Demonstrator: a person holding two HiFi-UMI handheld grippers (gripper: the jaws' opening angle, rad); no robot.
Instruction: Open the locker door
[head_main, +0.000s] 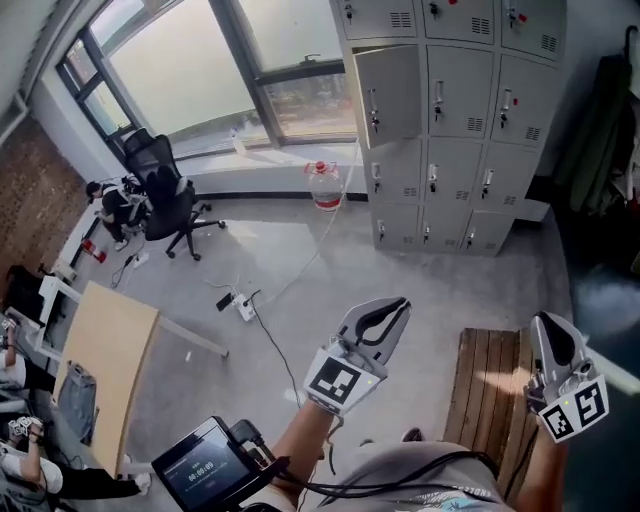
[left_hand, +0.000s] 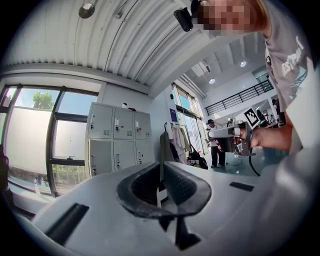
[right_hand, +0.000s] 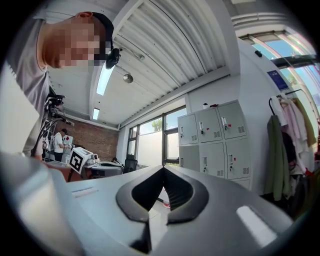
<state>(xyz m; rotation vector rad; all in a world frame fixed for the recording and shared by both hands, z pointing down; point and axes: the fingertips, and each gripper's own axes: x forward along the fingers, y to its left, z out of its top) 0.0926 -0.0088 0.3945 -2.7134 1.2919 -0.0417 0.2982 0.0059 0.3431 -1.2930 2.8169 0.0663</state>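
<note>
A grey block of lockers (head_main: 450, 120) stands against the far wall, several steps away across the concrete floor. Its doors carry small handles and vents; one door (head_main: 388, 95) in the left column looks set slightly forward of the others. The lockers also show in the left gripper view (left_hand: 117, 145) and the right gripper view (right_hand: 215, 145). My left gripper (head_main: 400, 304) is held low in front of me, shut and empty, tips meeting (left_hand: 161, 163). My right gripper (head_main: 544, 321) is at the lower right, likewise shut with nothing in it (right_hand: 162, 169).
A black office chair (head_main: 165, 195) and a water jug (head_main: 326, 185) stand by the window. A power strip with cables (head_main: 243, 303) lies on the floor. A wooden table (head_main: 105, 365) is at my left, a slatted pallet (head_main: 490, 385) under my right gripper, and coats (head_main: 605, 130) hang beside the lockers.
</note>
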